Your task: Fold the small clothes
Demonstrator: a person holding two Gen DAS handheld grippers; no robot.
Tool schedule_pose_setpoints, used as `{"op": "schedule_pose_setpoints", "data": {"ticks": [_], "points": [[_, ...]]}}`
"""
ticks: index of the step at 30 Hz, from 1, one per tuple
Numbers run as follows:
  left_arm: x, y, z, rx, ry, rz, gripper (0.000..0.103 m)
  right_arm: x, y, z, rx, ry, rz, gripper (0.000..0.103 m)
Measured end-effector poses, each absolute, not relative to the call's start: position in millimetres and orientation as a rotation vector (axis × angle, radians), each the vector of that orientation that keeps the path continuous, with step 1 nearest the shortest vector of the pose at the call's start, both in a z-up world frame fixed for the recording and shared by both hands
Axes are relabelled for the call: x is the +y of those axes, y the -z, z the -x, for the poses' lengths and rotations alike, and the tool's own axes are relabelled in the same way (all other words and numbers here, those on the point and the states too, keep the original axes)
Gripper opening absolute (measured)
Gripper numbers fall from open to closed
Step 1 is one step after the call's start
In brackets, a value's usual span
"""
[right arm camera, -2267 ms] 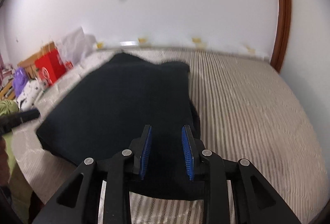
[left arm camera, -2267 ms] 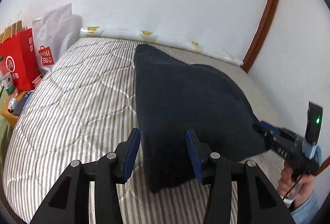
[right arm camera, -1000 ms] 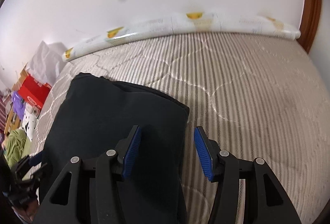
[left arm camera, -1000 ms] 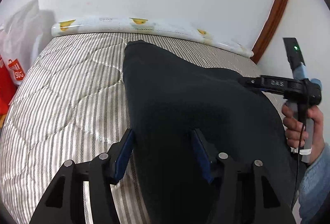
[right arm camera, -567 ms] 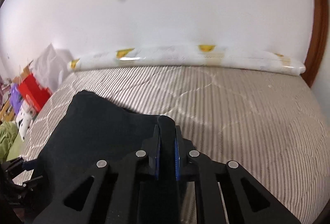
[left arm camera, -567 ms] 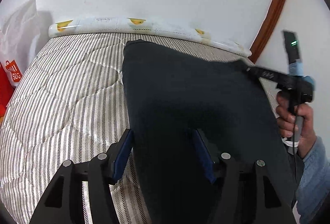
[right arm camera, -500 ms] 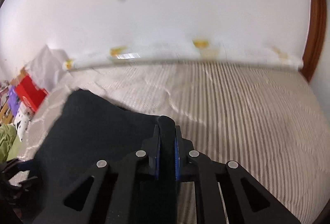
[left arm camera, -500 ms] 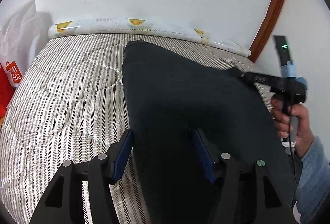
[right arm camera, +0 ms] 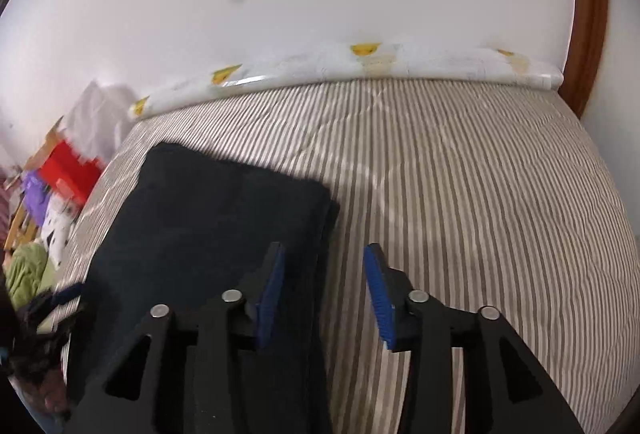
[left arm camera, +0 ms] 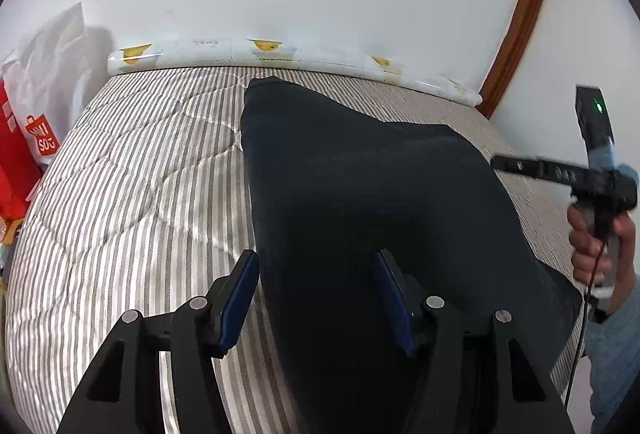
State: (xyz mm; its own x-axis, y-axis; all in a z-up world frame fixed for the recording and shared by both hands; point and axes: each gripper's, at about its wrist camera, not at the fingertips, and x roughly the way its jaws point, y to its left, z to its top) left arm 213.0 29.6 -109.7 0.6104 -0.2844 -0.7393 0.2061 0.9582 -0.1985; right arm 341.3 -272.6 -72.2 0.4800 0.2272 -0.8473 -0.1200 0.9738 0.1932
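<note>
A dark navy folded garment [left arm camera: 368, 202] lies flat on the striped mattress [left arm camera: 132, 186]. My left gripper [left arm camera: 316, 298] is open, its blue pads straddling the garment's near left edge. My right gripper [right arm camera: 324, 294] is open just above the garment's [right arm camera: 208, 218] right edge, holding nothing. It also shows in the left wrist view [left arm camera: 560, 174] at the right, held by a hand beside the garment's right side.
A white rolled cushion [left arm camera: 288, 54] with yellow prints lies along the wall at the bed's far edge. Red and white shopping bags [left arm camera: 36, 122] stand left of the bed. A brown door frame [left arm camera: 520, 14] rises at the right. Clutter [right arm camera: 36, 218] lies left of the mattress.
My right gripper was shut on the garment's right edge half a second ago; it has opened and let the cloth go. The garment lies flatter. My left gripper has stayed open in place.
</note>
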Motion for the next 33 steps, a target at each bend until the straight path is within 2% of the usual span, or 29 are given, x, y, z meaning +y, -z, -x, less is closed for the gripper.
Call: {"op": "schedule_pose_setpoints", "data": {"ticks": [2,15,18,20,23,29,33], "points": [[29.5,108.3,-202.9,0.867,0.282,0.097,0.057,-270.3,74.2,-325.1,1.061,-0.230,-0.112,0.047],[30.3,106.3,-144.7,0.872,0.257,0.102,0.057,-278.7,82.9,-228.0,1.094,-0.289,-0.119,0.047],[29.6,107.0,-138.9,0.874,0.253,0.106,0.057,-280.6,85.1,-222.5,1.094,-0.284,-0.122,0.040],[28.2,106.6,-137.4,0.876,0.250,0.104,0.057,-281.8,84.6,-221.6,1.101,-0.302,-0.140,0.014],[26.3,108.9,-137.4,0.883,0.238,0.089,0.058,-277.4,81.2,-217.9,1.079,-0.308,-0.082,0.007],[30.3,111.4,-135.9,0.894,0.232,0.120,0.060,-295.8,61.3,-202.1,0.951,-0.323,-0.126,0.004],[25.7,108.2,-132.9,0.887,0.225,0.082,0.059,-299.4,69.6,-200.3,0.967,-0.279,-0.138,0.004]]}}
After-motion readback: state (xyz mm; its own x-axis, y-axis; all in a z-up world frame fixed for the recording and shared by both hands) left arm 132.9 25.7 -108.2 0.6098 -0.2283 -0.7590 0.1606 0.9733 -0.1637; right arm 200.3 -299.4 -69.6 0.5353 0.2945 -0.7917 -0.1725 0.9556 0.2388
